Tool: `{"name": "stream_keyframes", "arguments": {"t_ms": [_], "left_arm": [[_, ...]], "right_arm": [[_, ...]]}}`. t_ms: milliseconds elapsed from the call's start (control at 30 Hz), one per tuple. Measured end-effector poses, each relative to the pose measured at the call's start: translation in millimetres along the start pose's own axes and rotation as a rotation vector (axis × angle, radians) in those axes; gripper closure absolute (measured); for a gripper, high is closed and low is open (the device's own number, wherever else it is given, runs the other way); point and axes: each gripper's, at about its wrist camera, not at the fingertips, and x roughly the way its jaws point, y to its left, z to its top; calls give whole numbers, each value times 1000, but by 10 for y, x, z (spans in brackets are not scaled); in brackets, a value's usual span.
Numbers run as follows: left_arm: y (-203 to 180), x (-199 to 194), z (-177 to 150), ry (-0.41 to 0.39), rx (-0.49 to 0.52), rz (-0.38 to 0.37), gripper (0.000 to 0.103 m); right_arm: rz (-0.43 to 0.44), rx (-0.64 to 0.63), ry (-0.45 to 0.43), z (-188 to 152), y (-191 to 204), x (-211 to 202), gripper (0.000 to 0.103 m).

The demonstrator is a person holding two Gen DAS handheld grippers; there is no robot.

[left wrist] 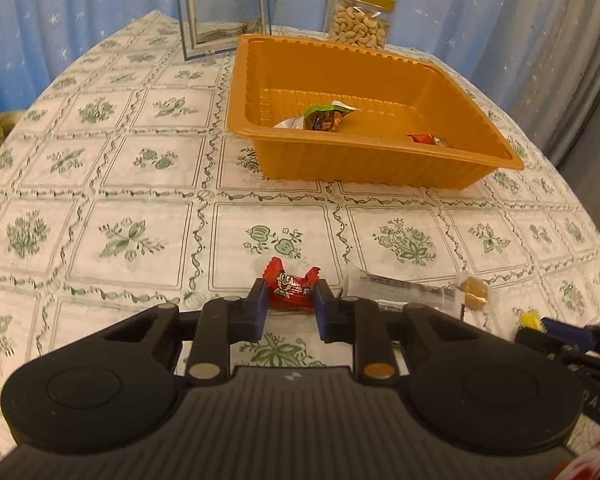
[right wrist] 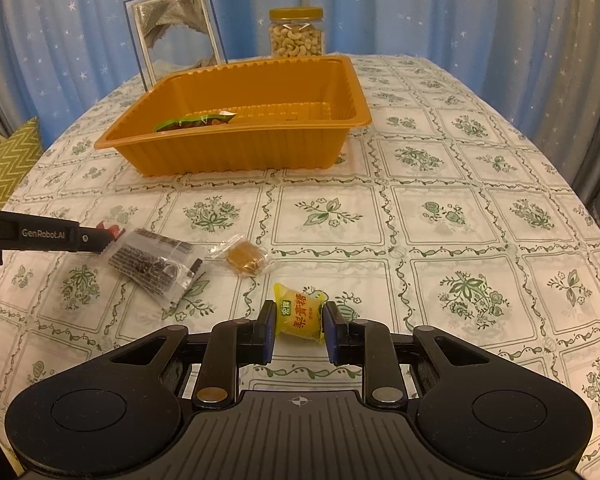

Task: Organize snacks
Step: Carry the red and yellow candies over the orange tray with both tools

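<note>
Grippers are both clamping sweets — left gripper pinching red candy, right gripper squeezing yellow candy — ready for transfer into orange tray.

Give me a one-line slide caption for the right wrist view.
Right claw shut on a yellow candy above the tablecloth, orange tray ahead.

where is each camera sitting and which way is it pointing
Left wrist: on the left gripper, looking forward and down at a red candy pinched in its fingers; the right gripper's edge shows.
Right wrist: on the right gripper, looking forward and down at a yellow candy it grips; the left gripper and part of a hand show.
Both share the orange tray, cashew jar and tablecloth.
</note>
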Motion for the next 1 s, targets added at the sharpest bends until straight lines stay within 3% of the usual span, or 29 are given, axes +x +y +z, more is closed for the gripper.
{"name": "stream_keyframes", "arguments": {"t_ms": [200,367,533,600,633,1000], "left_arm": [[-46,36,25,-12,86,37,80],[-49,77,48,-25,148,71,69],[-20,176,68,-11,173,65,68],[-16,180,68,-11,172,60,71],[-18,174,68,-10,169,58,79],[-26,-208,2,-28,63,41,81]], "right_arm": [[0,-1,-2,6,6,-11,78],[-2,3,-1,15,-3,-11,78],[-1,5,2,15,-5,-1,78],[-1,5,1,14,-5,0,78],[-2,5,-1,16,-9,0,78],[10,3,-30,121,15,-94,78]]}}
